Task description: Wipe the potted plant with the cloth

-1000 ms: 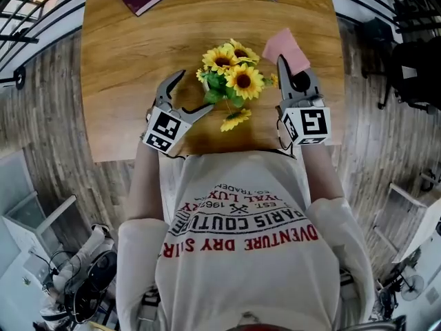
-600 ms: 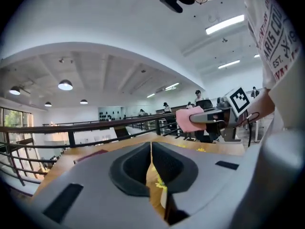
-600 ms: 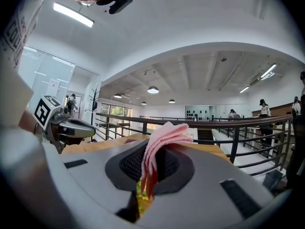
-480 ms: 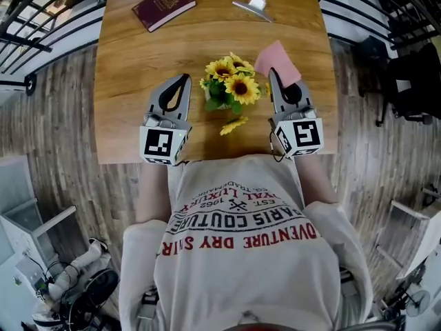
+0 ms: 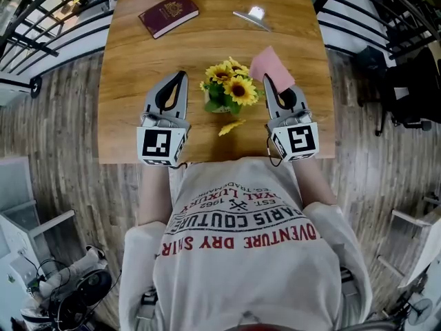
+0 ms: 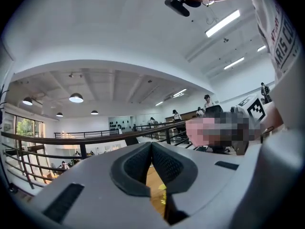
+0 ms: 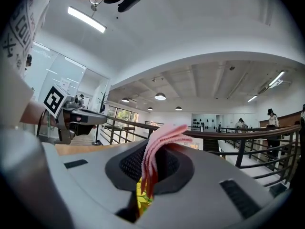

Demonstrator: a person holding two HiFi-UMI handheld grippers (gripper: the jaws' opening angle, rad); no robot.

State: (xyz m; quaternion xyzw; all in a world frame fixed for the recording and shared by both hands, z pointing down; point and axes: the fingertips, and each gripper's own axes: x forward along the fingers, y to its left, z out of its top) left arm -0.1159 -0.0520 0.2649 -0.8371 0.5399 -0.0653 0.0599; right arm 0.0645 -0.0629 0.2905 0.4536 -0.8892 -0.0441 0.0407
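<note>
Cloth (image 5: 270,62): one, pink, clamped in right gripper (image 5: 269,81) fingers, just beside the flowers. Left gripper (image 5: 180,76) fingers together, empty. One potted plant (image 5: 227,92) on surface (image 5: 131,81) between the two grippers. One red book (image 5: 169,14) beyond.

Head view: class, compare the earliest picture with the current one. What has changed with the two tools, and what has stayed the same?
The left tool, open beside the potted plant earlier, has shut on nothing and drawn away from it. The right tool still grips the pink cloth. The plant and the fallen flower stay on the table.
</note>
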